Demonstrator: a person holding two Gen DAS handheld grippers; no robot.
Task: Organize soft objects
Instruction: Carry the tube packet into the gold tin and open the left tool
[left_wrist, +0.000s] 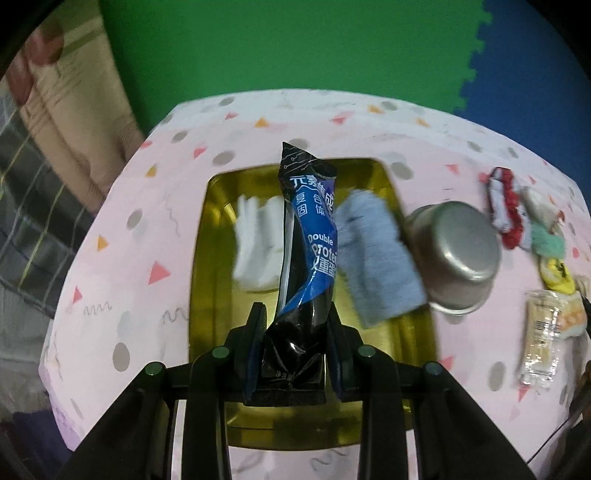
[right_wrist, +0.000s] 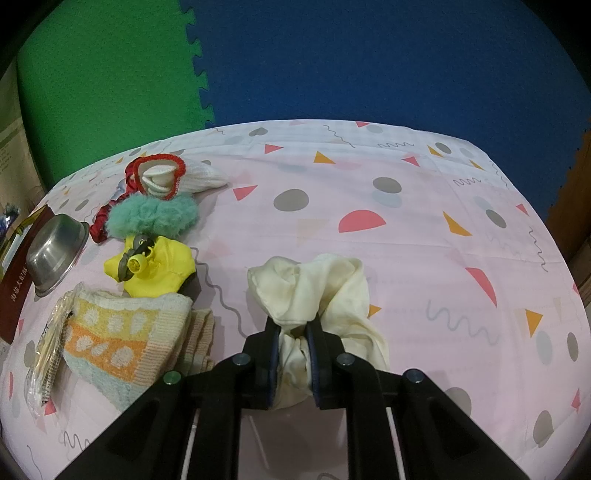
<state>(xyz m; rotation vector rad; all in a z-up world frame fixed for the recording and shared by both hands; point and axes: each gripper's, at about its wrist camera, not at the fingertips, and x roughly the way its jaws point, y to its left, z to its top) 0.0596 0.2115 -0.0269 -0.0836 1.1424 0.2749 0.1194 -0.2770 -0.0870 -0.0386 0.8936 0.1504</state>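
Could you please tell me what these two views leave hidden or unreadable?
- Left wrist view: the black-and-blue sachet in the left gripper hides the gold tray middle.
- The blue cloth is motion-blurred.
- Right wrist view: the cream cloth hides the right gripper's fingertips.

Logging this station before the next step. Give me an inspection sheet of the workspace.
Surface: table under a pink patterned cloth.
Job's things: gold tray holding a white cloth and a grey-blue cloth; striped towel, yellow pouch, teal scrunchie and red scrunchie lie on the table.
Clutter: upturned steel bowl; clear snack packet.
Grippers: left gripper shut on a black-and-blue protein sachet above the tray; right gripper shut on a cream cloth.
Cables: nothing seen.
Surroundings: green foam mat and blue foam mat beyond.
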